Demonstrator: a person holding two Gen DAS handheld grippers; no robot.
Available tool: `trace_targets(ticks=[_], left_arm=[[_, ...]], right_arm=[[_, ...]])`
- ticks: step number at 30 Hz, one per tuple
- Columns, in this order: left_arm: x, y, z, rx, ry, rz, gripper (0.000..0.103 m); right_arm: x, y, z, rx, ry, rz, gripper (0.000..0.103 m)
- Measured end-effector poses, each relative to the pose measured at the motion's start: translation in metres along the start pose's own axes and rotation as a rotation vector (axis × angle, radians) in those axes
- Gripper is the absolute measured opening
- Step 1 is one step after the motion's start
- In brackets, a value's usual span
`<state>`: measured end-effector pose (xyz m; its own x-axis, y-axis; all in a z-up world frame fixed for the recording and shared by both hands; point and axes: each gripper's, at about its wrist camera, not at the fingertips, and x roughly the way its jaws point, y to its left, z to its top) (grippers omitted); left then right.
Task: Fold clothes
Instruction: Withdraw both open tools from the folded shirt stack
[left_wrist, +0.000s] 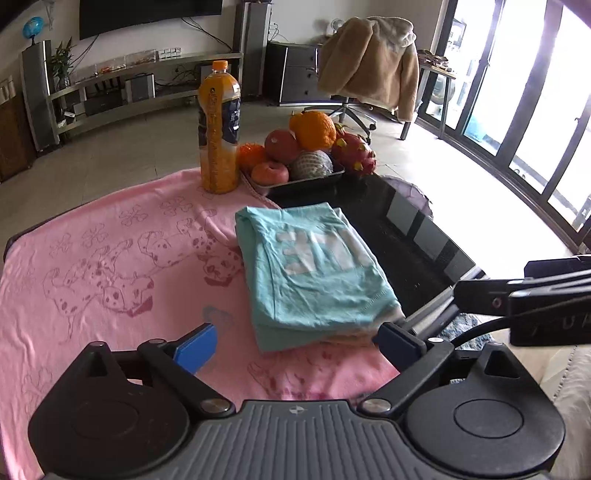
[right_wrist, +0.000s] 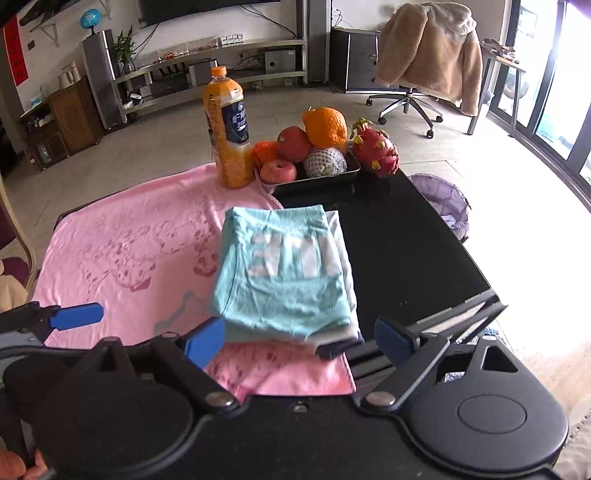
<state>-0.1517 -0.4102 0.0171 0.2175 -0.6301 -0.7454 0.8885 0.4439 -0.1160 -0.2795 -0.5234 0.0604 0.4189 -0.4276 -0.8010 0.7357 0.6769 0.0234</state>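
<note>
One black glossy table (right_wrist: 406, 251) carries everything, and its right half is bare up to the near right corner. One pink towel with a spotted-dog print (left_wrist: 110, 266) covers the left half, wrinkled, its near edge hanging at the table's front and its far edge reaching the bottle. One folded teal T-shirt with a white print (right_wrist: 284, 273) lies flat, straddling the towel's right edge so that its right side rests over bare black table; a paler layer shows under its right and near edges, and I cannot tell whether that is a second garment. Pink cloth lies open to the left of it.

At the far edge stands one upright orange-juice bottle (right_wrist: 227, 125) on the towel, just beside one dark fruit tray (right_wrist: 314, 179) piled with fruit; one dragon fruit (right_wrist: 375, 147) sits at the tray's right end.

Two claws are present. The left claw (left_wrist: 295, 341) hangs with blue pads spread wide, empty, near the shirt's near edge. The right claw (right_wrist: 299, 341) is likewise spread and empty, flanking the shirt's near edge without gripping it.
</note>
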Motion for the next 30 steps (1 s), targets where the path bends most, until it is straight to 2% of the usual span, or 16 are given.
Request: trace_targets(ticks=[10, 19, 26, 30], left_arm=[[-0.004, -0.009, -0.023, 0.002, -0.004, -0.025, 0.097], [0.001, -0.018, -0.027, 0.054, -0.024, 0.074, 0.102], [0.0, -0.019, -0.026, 0.051, -0.034, 0.02, 0.102], [0.004, -0.018, -0.028, 0.058, -0.027, 0.03, 0.102]], right_arm=[[-0.02, 0.004, -0.03, -0.003, -0.001, -0.069, 0.089], [-0.01, -0.003, -0.038, 0.013, 0.008, -0.071, 0.089], [-0.004, -0.012, -0.04, 0.052, 0.014, -0.062, 0.089], [-0.002, -0.012, -0.04, 0.052, 0.018, -0.059, 0.089]])
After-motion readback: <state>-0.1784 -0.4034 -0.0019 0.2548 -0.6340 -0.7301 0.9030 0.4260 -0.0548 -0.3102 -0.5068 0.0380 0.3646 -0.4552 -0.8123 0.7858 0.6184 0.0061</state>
